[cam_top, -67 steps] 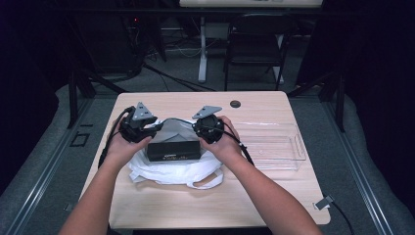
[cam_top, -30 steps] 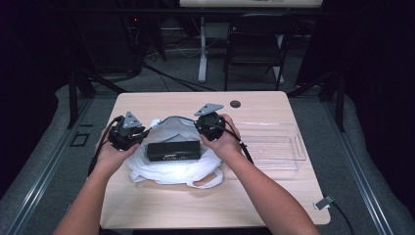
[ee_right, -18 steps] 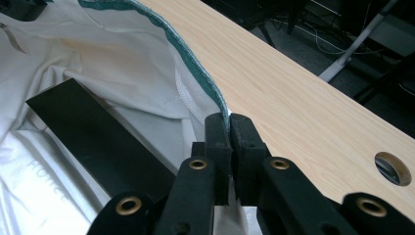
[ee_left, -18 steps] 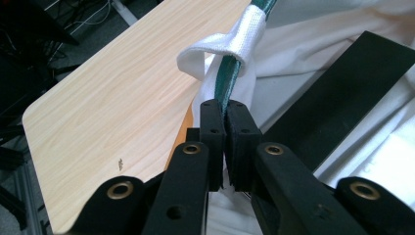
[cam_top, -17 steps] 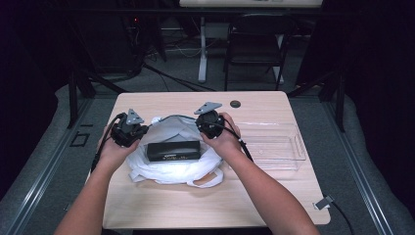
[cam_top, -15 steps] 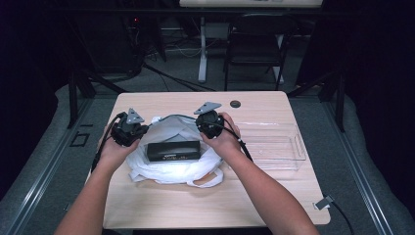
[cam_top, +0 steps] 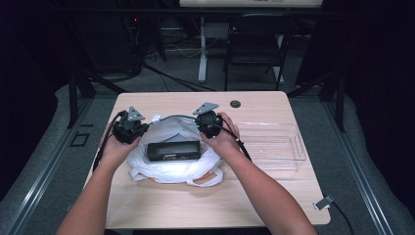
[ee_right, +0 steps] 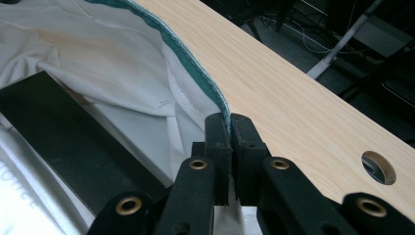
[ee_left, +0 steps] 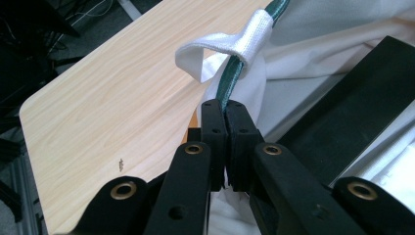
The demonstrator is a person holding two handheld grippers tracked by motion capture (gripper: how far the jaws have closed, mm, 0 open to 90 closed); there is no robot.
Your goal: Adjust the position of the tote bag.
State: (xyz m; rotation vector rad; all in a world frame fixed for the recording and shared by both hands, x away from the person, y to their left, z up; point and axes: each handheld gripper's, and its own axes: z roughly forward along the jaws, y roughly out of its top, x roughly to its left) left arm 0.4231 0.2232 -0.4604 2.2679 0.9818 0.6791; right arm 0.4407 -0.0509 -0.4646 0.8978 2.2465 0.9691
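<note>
Between both tools' shut jaws, bag's green rim.

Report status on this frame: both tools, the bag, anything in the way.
Left tool just closed, pinching the white bag's green-edged rim. Right tool shut on the rim at the other side. Black box lies on the bag at its mouth. Clear tray sits apart.

Each black claw has brass-ringed pivots, a grey three-cornered top plate and a trailing black cable.
</note>
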